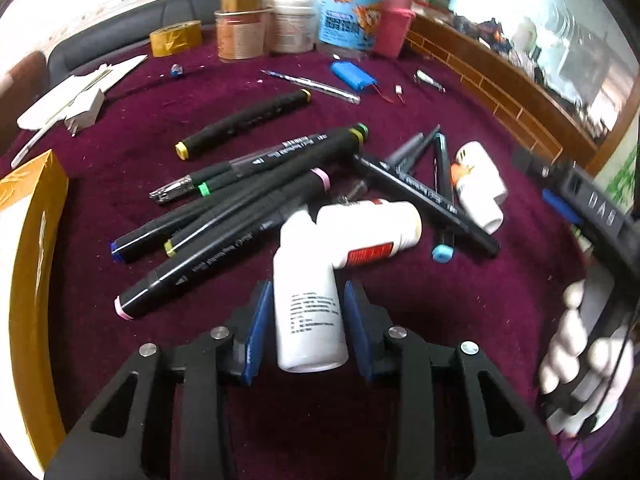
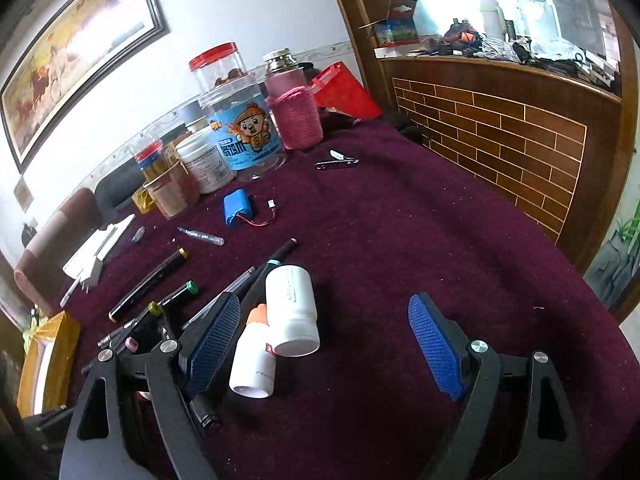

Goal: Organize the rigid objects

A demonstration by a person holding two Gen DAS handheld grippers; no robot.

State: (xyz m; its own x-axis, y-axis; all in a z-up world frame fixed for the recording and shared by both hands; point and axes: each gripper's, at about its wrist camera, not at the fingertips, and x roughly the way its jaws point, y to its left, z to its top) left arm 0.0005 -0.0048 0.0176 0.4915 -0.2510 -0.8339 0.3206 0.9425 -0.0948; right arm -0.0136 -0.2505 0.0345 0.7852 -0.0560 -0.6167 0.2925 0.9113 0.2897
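In the left wrist view my left gripper (image 1: 307,316) is shut on a white bottle (image 1: 308,320) with small grey print, a blue pad against each of its sides. The bottle's neck rests by a second white bottle (image 1: 372,232) with a red label. Several black markers (image 1: 240,200) lie in a loose pile to the left. In the right wrist view my right gripper (image 2: 324,344) stands open over the purple cloth. Two white bottles, a larger one (image 2: 292,308) and a smaller one (image 2: 254,364) with an orange patch, lie between its fingers, close to the left pad (image 2: 216,340) and apart from the right one.
A yellow-taped box (image 1: 32,240) stands at the left edge. Jars and tubs (image 1: 348,12) crowd the back of the table. A blue battery pack (image 2: 240,208), a pen (image 1: 312,86), a nail clipper (image 2: 336,162) and a white plug (image 1: 84,108) lie about. A white-gloved hand (image 1: 580,344) shows at right.
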